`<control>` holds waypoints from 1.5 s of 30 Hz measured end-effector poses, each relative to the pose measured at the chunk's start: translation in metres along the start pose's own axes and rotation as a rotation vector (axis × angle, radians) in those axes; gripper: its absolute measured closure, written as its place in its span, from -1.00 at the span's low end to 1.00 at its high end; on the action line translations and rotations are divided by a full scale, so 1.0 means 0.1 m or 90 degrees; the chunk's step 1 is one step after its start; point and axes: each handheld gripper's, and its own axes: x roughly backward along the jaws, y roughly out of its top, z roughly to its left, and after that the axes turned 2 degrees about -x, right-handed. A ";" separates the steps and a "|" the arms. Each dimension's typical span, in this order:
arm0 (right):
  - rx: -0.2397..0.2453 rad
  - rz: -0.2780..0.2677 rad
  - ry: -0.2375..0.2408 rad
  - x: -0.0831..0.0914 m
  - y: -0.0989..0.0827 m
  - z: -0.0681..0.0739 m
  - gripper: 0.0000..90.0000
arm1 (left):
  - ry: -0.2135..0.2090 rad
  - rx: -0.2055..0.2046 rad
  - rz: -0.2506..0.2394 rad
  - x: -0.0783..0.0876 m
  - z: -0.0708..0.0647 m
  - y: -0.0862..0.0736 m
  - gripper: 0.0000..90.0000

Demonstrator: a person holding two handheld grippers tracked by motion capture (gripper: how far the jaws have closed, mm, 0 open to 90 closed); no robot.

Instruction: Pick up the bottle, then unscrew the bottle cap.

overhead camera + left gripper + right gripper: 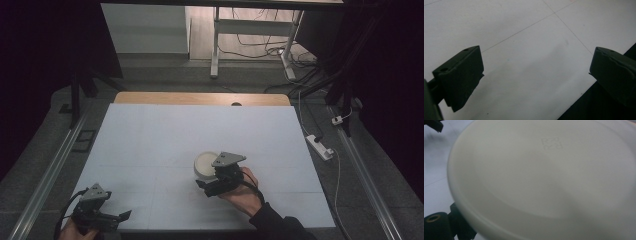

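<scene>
Left gripper (111, 216) jaws wide over table (160, 135), right gripper (212, 186) apparently gripping upright white tub (205, 164)

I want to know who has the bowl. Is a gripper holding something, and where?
The right gripper seems to grip the white round container at its near side; the left gripper holds nothing.

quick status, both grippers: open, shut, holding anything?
Left gripper: open, empty, above the white table sheet.
Right gripper: against the round white plastic container; whether it grips cannot be told.
</scene>
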 end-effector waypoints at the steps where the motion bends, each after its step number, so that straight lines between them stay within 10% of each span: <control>1: 0.001 0.000 0.003 -0.01 0.00 0.02 -0.86 | 0.000 0.000 0.000 0.00 0.00 0.00 -0.99; 27: 0.026 0.004 0.030 -0.05 -0.01 0.15 -0.86 | -0.039 0.017 -0.047 0.05 0.04 -0.01 -1.00; 45: 0.028 -0.001 0.036 -0.02 -0.01 0.13 -0.86 | -0.080 -0.084 -0.106 0.00 -0.08 0.26 -1.00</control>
